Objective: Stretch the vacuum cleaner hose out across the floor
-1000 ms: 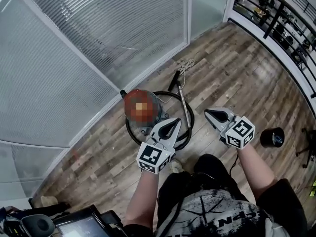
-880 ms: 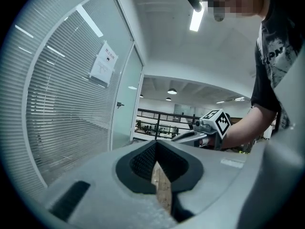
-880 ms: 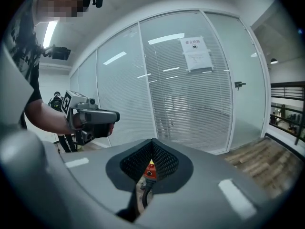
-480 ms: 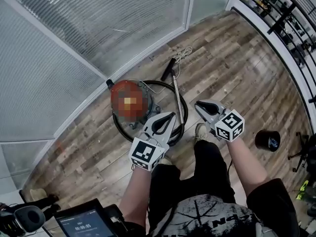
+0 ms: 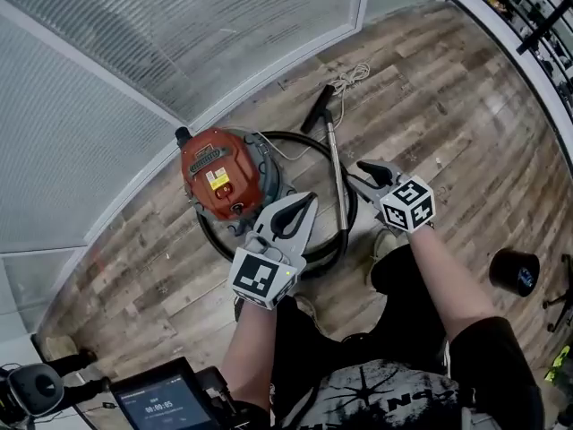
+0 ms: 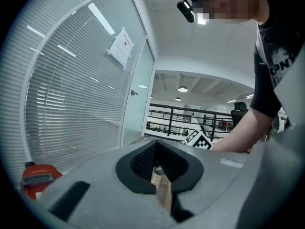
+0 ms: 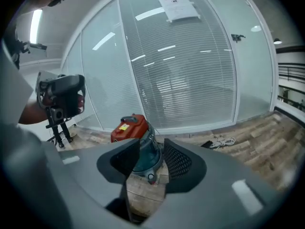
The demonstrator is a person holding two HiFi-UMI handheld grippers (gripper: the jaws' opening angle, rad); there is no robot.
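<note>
- Wood-plank floor (image 5: 466, 106) across the whole frame, with a slatted glass wall (image 5: 134, 43) filling the upper left.
- At centre left, red vacuum cleaner (image 5: 219, 173), with the black hose (image 5: 291, 135) coiled in a ring round it on the floor and the metal wand (image 5: 336, 164) lying across that ring; white cord (image 5: 349, 79) bundled at upper centre.
- Against a second ago: both grippers closer to the coil, vacuum cleaner a little larger in frame.
- At lower centre, left gripper (image 5: 309, 202) with fingers clenched together on nothing.
- Just right of the wand, right gripper (image 5: 356, 172) with fingers only now opening and parted; through the gap, just the vacuum cleaner further off and bare floor, no contact with anything.
- Reads as an approach for a first grab: hose not yet taken, not yet stretched, whole task ahead.
- Probably calls for the parted fingers to come down over the wand or the near arc of the hose and close there before any pull away from the vacuum cleaner.
</note>
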